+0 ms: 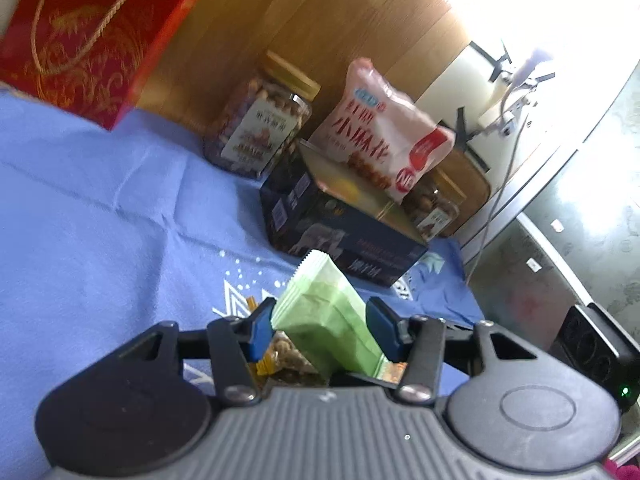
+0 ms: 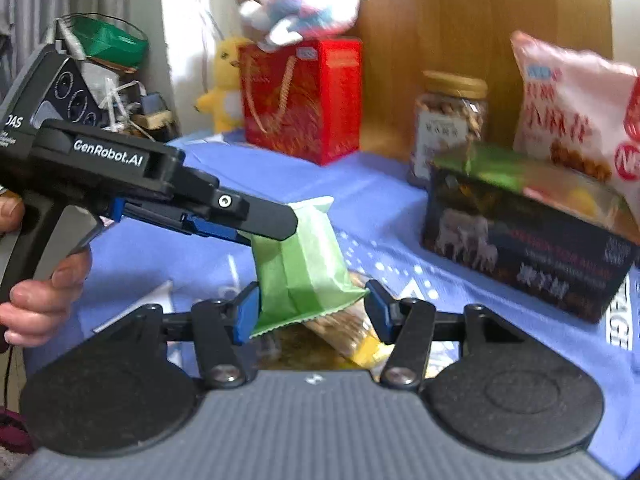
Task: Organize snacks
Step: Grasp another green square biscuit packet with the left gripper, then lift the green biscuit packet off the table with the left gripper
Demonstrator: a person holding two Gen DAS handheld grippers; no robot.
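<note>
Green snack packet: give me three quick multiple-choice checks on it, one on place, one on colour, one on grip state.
1. Where is the pink snack bag?
A. flat on the blue cloth
B. leaning on top of the dark box
C. inside the red gift bag

2. What colour is the nut jar's lid?
A. gold
B. white
C. black

3. What holds the green packet?
A. nothing, it lies on the cloth
B. the left gripper, clear of the cloth
C. the right gripper alone

Answers:
1 B: the bag's base sits on the dark box.
2 A: the lid looks gold in both views.
3 B: the left gripper clamps its upper end; the right gripper fingers straddle it, and only the left one meets its edge.
</note>
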